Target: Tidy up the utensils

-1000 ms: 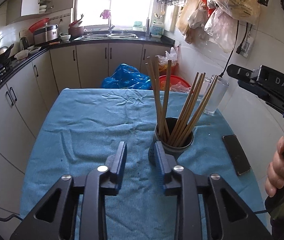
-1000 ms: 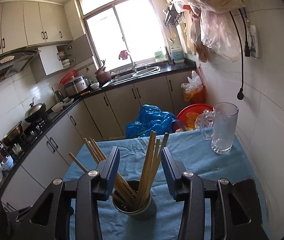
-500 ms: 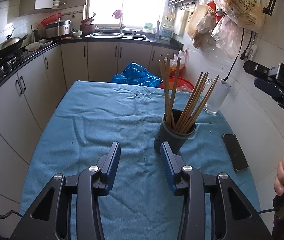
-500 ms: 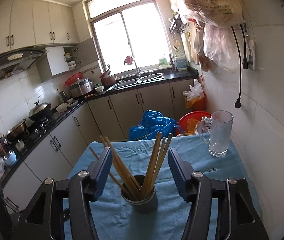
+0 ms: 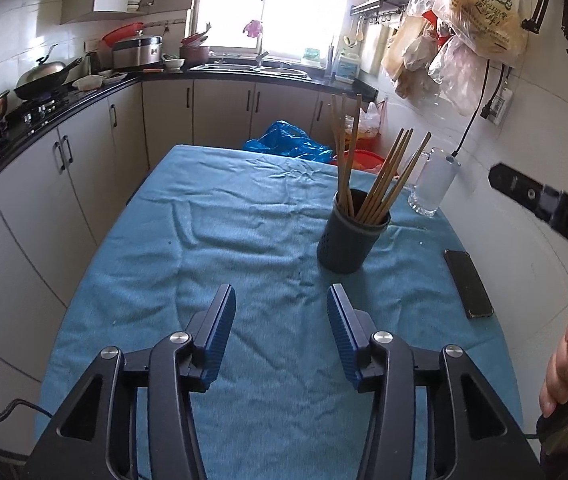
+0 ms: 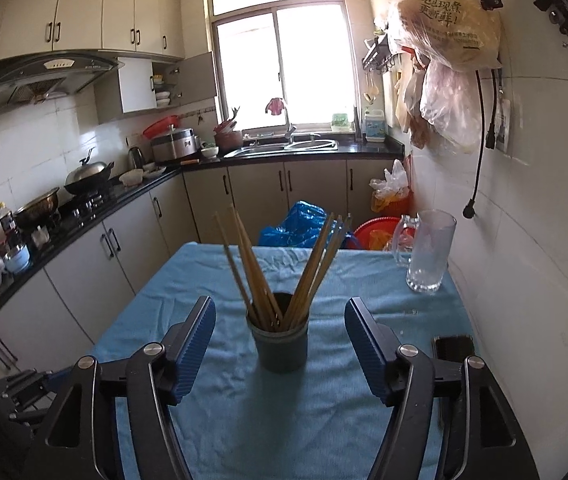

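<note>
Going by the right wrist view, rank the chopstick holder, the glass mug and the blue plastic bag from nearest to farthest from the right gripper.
From the right gripper:
1. Chopstick holder, dead ahead on the blue cloth, just beyond the fingertips.
2. Glass mug, farther back on the right, by the wall.
3. Blue plastic bag, on the floor past the table's far edge.

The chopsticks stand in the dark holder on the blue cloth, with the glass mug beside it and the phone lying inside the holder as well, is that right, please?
Not quite: the phone is not inside the holder. It lies flat on the blue cloth, apart from the holder, as the left wrist view shows. The chopsticks do stand in the holder, and the glass mug stands beside it.
</note>
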Available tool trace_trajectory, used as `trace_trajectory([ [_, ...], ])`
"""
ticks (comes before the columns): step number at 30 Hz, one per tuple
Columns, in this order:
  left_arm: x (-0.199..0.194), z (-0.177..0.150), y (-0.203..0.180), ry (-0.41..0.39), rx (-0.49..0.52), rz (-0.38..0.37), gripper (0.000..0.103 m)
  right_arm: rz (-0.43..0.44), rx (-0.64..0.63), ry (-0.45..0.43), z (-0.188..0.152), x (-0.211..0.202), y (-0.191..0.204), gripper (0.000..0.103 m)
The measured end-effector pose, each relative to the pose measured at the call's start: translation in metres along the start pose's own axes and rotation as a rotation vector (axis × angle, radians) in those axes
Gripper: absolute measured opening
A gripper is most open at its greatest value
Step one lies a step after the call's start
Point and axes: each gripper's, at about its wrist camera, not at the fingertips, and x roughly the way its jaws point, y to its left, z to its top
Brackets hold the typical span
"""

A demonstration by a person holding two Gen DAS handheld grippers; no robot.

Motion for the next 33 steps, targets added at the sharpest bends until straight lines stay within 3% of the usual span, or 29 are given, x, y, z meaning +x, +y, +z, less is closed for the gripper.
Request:
trace_trajectory([
  [11, -0.036, -0.025, 0.000, -0.046, -0.004, 0.039, 0.049, 0.026, 0.090, 0.057, -0.055, -0.023, -0.007, 0.074],
  [18, -0.063, -0.034, -0.008, -0.122, 0.032, 0.061, 0.062, 0.030, 0.179, 0.073, -0.080, -0.040, -0.018, 0.075],
  [24, -0.080, -0.040, -0.013, -0.187, 0.061, 0.102, 0.069, 0.015, 0.208, 0.070, -0.089, -0.052, -0.020, 0.076],
  [33, -0.090, -0.044, -0.013, -0.212, 0.061, 0.114, 0.072, -0.020, 0.193, 0.058, -0.095, -0.063, -0.014, 0.077],
])
